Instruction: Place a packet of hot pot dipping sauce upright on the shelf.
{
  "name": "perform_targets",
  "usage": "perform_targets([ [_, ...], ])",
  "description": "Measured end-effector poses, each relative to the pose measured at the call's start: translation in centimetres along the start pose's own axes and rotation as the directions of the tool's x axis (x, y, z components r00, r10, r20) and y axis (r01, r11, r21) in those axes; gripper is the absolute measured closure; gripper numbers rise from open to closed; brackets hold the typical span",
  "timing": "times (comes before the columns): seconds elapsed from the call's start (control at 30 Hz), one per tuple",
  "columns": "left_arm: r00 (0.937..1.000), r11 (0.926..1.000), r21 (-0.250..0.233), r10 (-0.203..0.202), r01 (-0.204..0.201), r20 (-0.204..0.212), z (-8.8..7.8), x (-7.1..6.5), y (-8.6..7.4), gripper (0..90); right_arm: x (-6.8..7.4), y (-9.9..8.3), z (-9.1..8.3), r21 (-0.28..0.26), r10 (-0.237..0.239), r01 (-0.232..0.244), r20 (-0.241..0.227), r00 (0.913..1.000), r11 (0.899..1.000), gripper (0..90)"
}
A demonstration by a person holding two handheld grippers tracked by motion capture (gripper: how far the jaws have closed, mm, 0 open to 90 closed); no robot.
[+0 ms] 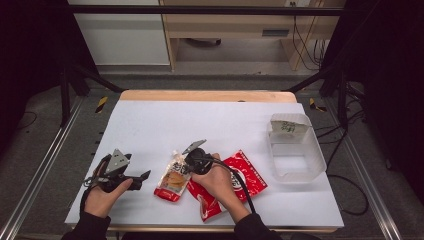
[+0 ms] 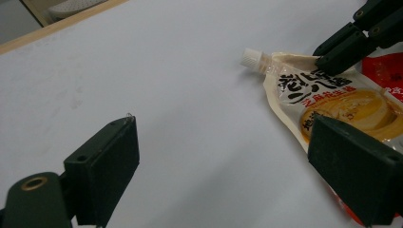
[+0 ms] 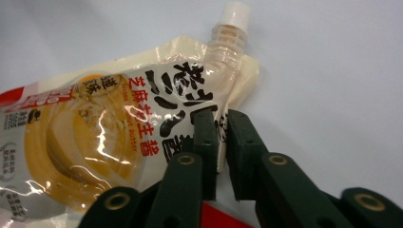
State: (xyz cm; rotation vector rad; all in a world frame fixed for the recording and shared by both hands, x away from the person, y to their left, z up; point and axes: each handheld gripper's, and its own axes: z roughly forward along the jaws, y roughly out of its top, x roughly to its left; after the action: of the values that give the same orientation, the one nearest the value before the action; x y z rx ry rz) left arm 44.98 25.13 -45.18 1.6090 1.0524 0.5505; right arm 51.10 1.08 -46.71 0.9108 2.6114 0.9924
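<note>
- The right gripper [image 3: 217,142] is clenched on the spout pouch [image 3: 119,137]; its two black jaws pinch the upper edge of the pouch, just below the white cap [image 3: 234,14].
- In the high view this pouch [image 1: 174,180] lies flat on the white table [image 1: 210,125], at about 6 o'clock of the table's middle, with the cap pointing to 12 o'clock.
- A red packet [image 1: 250,175] lies at 3 o'clock of the pouch, partly under the right hand [image 1: 220,180].
- The left gripper [image 1: 142,178] has its jaws released and wide apart, with nothing between them; it rests at 9 o'clock of the pouch, well apart from it.
- A clear plastic tub [image 1: 316,155] stands at 3 o'clock, near the table's right edge.
</note>
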Motion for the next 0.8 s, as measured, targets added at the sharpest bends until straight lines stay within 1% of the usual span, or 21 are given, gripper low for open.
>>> perform_targets([
  [0.07,1.0,1.0,-0.003,-0.002,0.002,0.004,0.0,0.0,0.1,10.1,0.1,0.2,-0.1,-0.013,-0.008,0.009,0.009,0.9999,1.0,87.2],
  [0.17,0.9999,1.0,-0.007,-0.002,0.002,0.017,0.0,-0.1,0.2,10.2,0.3,0.7,-0.5,-0.041,-0.036,0.037,0.014,0.9993,0.998,87.9],
  [0.33,0.9995,0.9999,-0.014,-0.007,0.008,0.032,0.0,-0.1,0.6,10.5,0.6,1.4,-1.3,-0.095,-0.084,0.085,0.016,0.9964,0.992,88.5],
  [0.43,0.9994,0.9999,-0.015,-0.008,0.008,0.035,-0.2,-0.2,1.0,10.7,0.8,2.0,-2.1,-0.13,-0.103,0.104,0.014,0.9946,0.986,88.6],
  [0.5,0.9992,0.9998,-0.022,-0.004,0.005,0.041,-0.2,-0.4,1.3,11.0,1.0,2.4,-2.8,-0.143,-0.131,0.132,0.019,0.9912,0.981,88.7],
  [0.57,0.9989,0.9996,-0.027,-0.004,0.005,0.046,-0.3,-0.6,1.6,11.0,1.1,2.7,-3.7,-0.17,-0.132,0.134,0.023,0.991,0.976,88.8],
  [0.63,0.9985,0.9996,-0.029,0.005,-0.003,0.054,-0.4,-0.9,1.9,11.3,1.2,3.0,-4.4,-0.191,-0.14,0.143,0.025,0.9898,0.971,88.9],
  [0.73,0.9975,0.9991,-0.042,0.007,-0.004,0.071,-0.5,-1.4,2.3,11.5,1.3,3.3,-5.4,-0.227,-0.137,0.139,0.026,0.9903,0.964,88.9],
  [0.8,0.9965,0.999,-0.044,0.01,-0.006,0.083,-0.6,-1.7,2.7,11.7,1.5,3.5,-6.0,-0.247,-0.145,0.147,0.025,0.9891,0.958,89.0],
])
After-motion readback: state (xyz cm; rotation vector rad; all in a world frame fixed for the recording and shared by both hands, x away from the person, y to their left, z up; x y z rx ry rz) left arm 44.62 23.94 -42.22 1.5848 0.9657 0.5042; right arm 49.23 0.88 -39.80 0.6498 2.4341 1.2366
